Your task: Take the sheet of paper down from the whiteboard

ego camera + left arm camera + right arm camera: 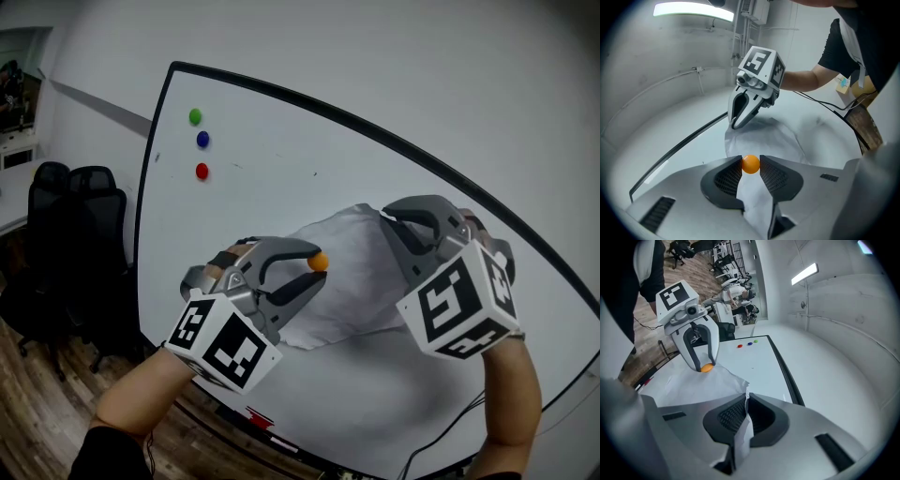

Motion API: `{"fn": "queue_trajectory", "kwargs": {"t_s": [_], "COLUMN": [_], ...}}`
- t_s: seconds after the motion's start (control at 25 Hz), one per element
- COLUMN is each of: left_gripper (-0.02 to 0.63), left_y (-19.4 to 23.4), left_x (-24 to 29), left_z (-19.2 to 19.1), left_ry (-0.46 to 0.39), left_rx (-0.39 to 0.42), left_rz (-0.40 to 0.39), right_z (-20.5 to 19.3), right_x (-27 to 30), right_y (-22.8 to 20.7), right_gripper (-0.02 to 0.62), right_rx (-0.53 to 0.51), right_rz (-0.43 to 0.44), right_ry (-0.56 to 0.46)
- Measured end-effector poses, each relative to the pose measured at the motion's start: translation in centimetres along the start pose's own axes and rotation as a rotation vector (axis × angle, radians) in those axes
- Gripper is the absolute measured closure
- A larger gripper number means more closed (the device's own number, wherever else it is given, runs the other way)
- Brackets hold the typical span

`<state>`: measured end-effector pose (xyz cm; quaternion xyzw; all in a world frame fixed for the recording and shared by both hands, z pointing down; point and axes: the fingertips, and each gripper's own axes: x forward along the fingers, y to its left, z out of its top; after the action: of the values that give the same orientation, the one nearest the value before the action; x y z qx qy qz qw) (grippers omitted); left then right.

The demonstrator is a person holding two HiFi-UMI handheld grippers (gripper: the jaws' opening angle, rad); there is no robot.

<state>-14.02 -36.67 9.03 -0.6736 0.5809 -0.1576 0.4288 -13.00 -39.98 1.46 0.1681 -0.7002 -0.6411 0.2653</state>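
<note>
A crumpled white sheet of paper (349, 274) lies against the whiteboard (234, 216). My right gripper (386, 218) is shut on the sheet's upper right corner, and in the right gripper view the paper (693, 386) runs pinched between the jaws of that gripper (744, 401). My left gripper (317, 266) is at the sheet's left edge, shut on a small orange round magnet (319, 262). The left gripper view shows the magnet (750, 164) squeezed between both pads, with the paper (761, 140) behind it and the right gripper (735, 124) farther up.
Green (195, 116), blue (202, 139) and red (202, 171) magnets sit at the board's upper left. Black office chairs (80, 202) stand left of the board on a wooden floor. A red object (259, 418) lies on the board's tray, and a black cable (441, 436) hangs at lower right.
</note>
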Motion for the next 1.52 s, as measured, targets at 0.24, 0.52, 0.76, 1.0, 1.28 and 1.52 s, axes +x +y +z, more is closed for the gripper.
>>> {"fn": "queue_trajectory", "kwargs": {"t_s": [0.24, 0.52, 0.76, 1.0, 1.28, 1.52], "left_gripper": [0.476, 0.476, 0.476, 0.476, 0.476, 0.44], "left_y": [1.1, 1.5, 1.3, 1.2, 1.1, 1.3], "left_x": [-0.9, 1.3, 4.8, 5.3, 5.6, 3.9], "left_z": [-0.6, -1.6, -1.5, -1.7, -1.9, -1.0], "left_ry": [0.002, 0.006, -0.003, 0.01, 0.021, -0.038], "left_rx": [-0.016, -0.035, -0.022, 0.01, 0.006, 0.031], "left_rz": [0.027, 0.013, -0.01, 0.008, -0.001, 0.037], "right_z": [-0.4, -2.1, -2.4, -1.5, -0.7, -0.9], "right_x": [-2.3, -4.6, -5.4, -5.8, -5.4, -4.2], "right_y": [3.3, 8.2, 11.7, 14.3, 16.5, 19.1], "right_gripper": [0.575, 0.575, 0.575, 0.575, 0.575, 0.575], "right_rx": [0.06, 0.131, 0.191, 0.198, 0.228, 0.311], "right_rz": [0.013, 0.057, 0.071, 0.1, 0.139, 0.189], "right_ry": [-0.048, -0.047, -0.085, -0.106, -0.136, -0.163]}}
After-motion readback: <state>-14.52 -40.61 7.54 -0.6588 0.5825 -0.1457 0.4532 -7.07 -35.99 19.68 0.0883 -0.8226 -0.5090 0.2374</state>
